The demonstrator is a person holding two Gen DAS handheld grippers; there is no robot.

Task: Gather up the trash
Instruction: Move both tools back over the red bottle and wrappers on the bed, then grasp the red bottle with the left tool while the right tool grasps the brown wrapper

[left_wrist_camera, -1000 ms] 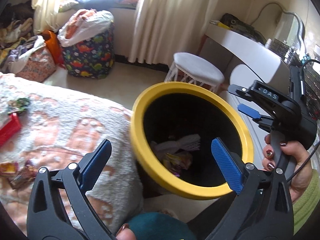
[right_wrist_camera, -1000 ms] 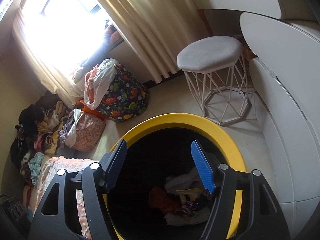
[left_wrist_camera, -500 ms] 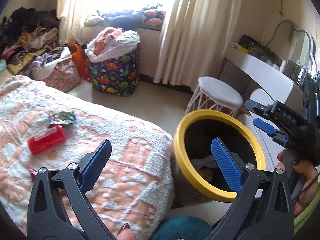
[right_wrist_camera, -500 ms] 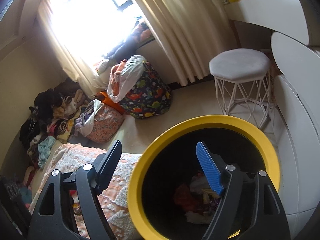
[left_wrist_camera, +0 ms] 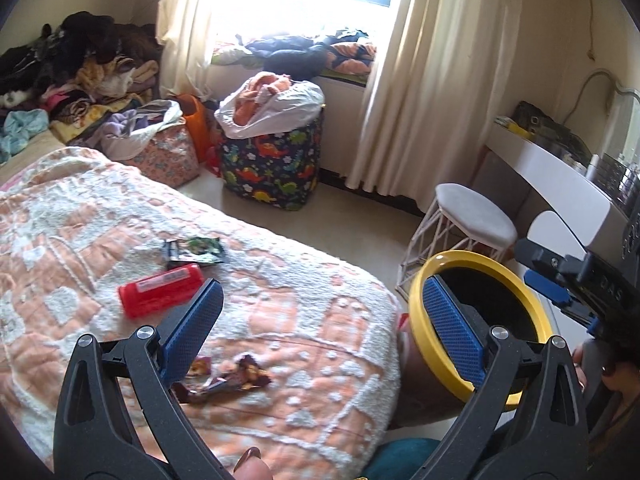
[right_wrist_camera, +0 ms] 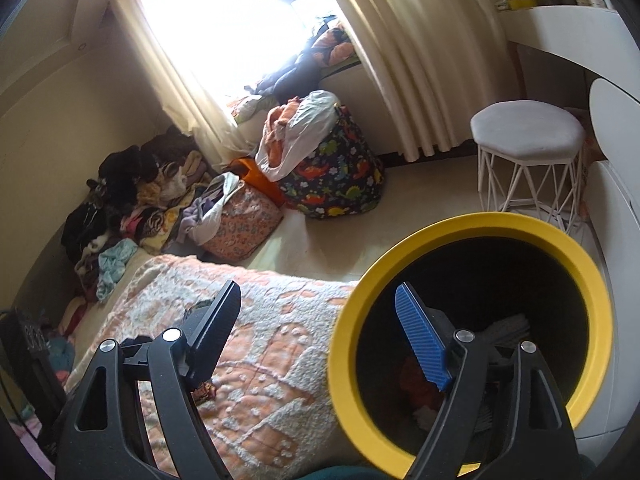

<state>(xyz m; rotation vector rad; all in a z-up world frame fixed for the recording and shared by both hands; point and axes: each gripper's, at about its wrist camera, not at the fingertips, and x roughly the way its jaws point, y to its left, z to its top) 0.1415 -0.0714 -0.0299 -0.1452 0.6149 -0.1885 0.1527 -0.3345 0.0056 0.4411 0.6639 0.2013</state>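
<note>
trash partly done: some already in yellow-rimmed bin (right_wrist_camera: 472,320) right of bed (left_wrist_camera: 280,304). left on bed: red packet (left_wrist_camera: 160,290), dark wrapper (left_wrist_camera: 196,248), torn wrapper (left_wrist_camera: 228,378) near. left claw (left_wrist_camera: 320,328) wide, empty; right claw (right_wrist_camera: 316,344) wide, empty.

Bin (left_wrist_camera: 416,312) flanks bedspread (left_wrist_camera: 300,280); wrappers (left_wrist_camera: 224,378) seemingly unobstructed.

A tube-shaped package (left_wrist_camera: 160,289) lay on the bed (left_wrist_camera: 280,280), a wrapper (left_wrist_camera: 195,249) just behind it and a torn wrapper (left_wrist_camera: 224,378) before it. The bin (left_wrist_camera: 420,320) stood right of the bed, the stool (left_wrist_camera: 472,220) behind it.
</note>
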